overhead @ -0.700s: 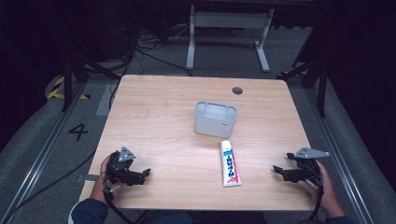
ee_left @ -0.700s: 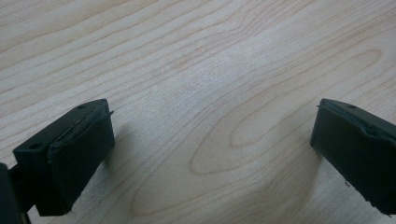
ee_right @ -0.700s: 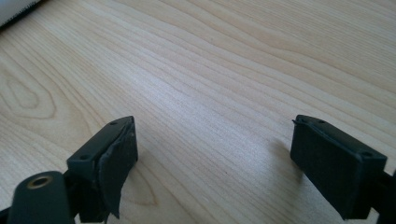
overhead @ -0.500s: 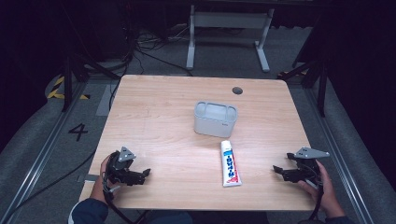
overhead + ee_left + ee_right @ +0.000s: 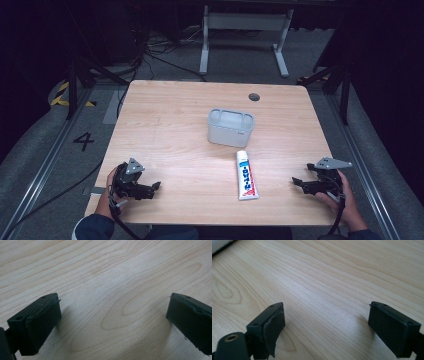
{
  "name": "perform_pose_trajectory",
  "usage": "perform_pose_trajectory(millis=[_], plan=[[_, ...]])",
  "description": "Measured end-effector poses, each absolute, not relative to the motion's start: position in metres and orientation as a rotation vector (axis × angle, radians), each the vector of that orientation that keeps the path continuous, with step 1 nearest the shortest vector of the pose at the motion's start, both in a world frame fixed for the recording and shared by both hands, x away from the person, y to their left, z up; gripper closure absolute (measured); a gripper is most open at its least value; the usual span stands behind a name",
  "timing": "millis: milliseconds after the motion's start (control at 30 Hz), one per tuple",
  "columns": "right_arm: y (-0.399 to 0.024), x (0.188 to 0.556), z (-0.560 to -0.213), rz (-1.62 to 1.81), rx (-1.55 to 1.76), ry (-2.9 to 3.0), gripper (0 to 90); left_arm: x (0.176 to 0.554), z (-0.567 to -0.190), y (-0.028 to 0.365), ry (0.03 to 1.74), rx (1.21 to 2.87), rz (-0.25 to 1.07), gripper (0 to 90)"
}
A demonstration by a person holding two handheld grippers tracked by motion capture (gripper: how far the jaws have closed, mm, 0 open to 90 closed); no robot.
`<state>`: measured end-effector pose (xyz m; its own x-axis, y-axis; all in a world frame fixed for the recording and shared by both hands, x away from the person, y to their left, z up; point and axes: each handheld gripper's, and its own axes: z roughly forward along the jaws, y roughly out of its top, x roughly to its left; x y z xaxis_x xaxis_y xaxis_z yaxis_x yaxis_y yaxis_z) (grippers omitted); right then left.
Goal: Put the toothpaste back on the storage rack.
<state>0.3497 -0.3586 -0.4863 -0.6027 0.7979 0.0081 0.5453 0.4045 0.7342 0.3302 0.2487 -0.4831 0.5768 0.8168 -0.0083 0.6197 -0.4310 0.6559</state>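
Note:
A white toothpaste tube [image 5: 246, 175] with red and blue print lies lengthwise on the wooden table [image 5: 170, 120], just in front of a grey plastic holder [image 5: 230, 127] near the middle. My left gripper [image 5: 156, 186] rests at the front left of the table, held by a hand, its jaws pointing right toward the tube. My right gripper [image 5: 296, 182] rests at the front right, jaws pointing left. In the left gripper view the left gripper [image 5: 113, 315] stands wide open over bare wood. The right gripper [image 5: 327, 322] is likewise open with nothing between its pads.
A round cable hole [image 5: 254, 96] sits near the table's far edge. Beyond the table stand a white metal frame [image 5: 245, 30] and cables on the dark floor. A floor mark "4" [image 5: 83, 141] lies to the left.

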Motion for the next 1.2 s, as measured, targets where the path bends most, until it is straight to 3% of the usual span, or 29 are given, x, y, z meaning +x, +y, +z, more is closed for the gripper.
perform_pose_trajectory(millis=[300, 567, 1200], plan=[[-0.354, 0.354, -0.482, 0.965, 1.181, 2.348, 14.6, 0.331, -0.483, 0.249, 1.134, 2.193, 0.412, 0.0], [-0.343, 0.357, -0.476, 0.901, 0.981, 2.418, 18.2, 0.331, -0.483, 0.249, 1.134, 2.193, 0.412, 0.1], [-0.277, 0.367, -0.445, 0.882, 0.576, 2.567, 22.9, 0.331, -0.483, 0.249, 1.135, 2.193, 0.413, 0.1]])
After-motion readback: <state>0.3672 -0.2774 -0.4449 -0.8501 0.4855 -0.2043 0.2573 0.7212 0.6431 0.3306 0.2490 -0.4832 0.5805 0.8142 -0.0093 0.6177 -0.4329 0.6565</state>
